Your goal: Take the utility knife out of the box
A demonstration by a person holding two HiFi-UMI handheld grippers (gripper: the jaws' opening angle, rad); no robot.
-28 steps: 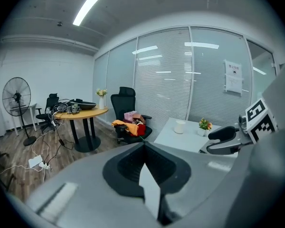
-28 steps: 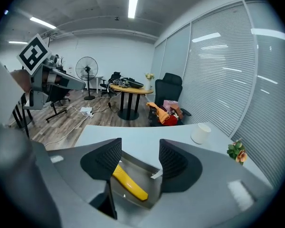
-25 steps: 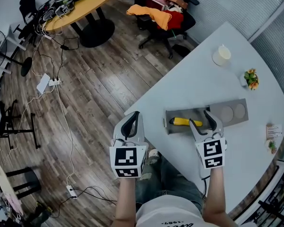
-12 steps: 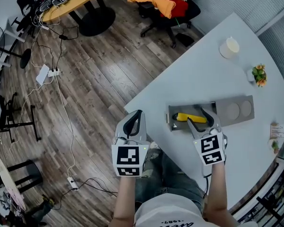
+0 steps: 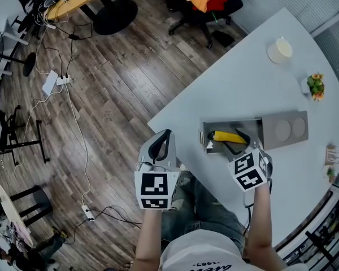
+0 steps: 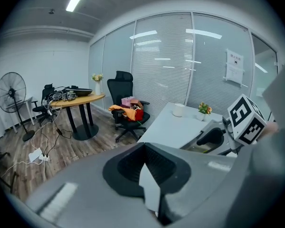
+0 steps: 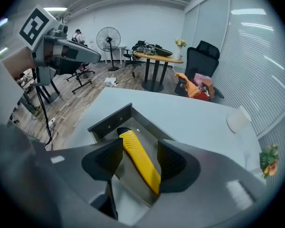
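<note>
The box (image 7: 109,119) lies open at the top, so the right gripper (image 7: 138,159) reaches in from above. Its spread jaws pass either side of the yellow utility knife (image 7: 128,141), which low grey walls hem in. Around the box the table (image 5: 243,78) offers free passage, with a cup (image 5: 279,49) and small plant (image 5: 315,86) well apart.

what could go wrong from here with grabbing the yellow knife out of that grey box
1. The right gripper has its jaws apart astride the utility knife, which lies slanted between them; closing may pinch it off-centre, so it could swivel or slip.
2. The box walls run close beside the jaws; one might catch a wall.
3. The left gripper hangs clear of the box, so nothing steadies it near the table edge.
</note>
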